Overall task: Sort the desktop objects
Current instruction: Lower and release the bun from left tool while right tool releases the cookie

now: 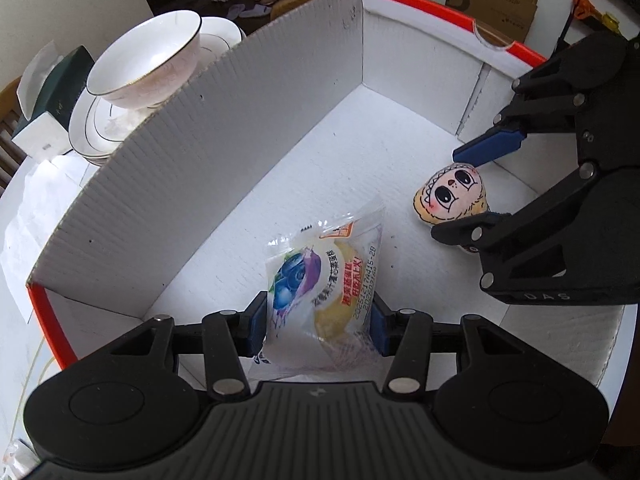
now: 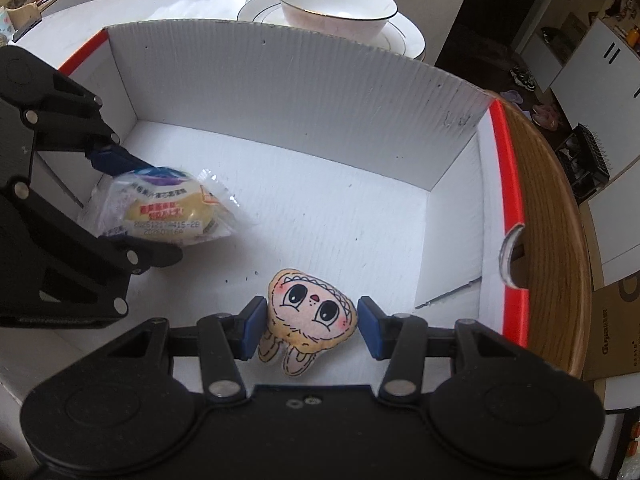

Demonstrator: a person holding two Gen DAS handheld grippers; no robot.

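the left gripper (image 1: 318, 322) points steeply down into the white cardboard box (image 1: 224, 168), jaws clamped on a sealed snack packet (image 1: 320, 280) with blueberry print; both blue pads press the wrapper's sides. the packet hangs at the box's near left part, close to the floor. the right gripper (image 2: 308, 330) points down in the same box, jaws clamped on a small plush doll (image 2: 310, 312); the left pad touches it, and contact at the right pad cannot be confirmed. the doll sits at the near right of the floor. beyond the far wall a white bowl (image 2: 338, 0) rests on stacked plates (image 2: 404, 40), beside a tissue box (image 1: 52, 96).
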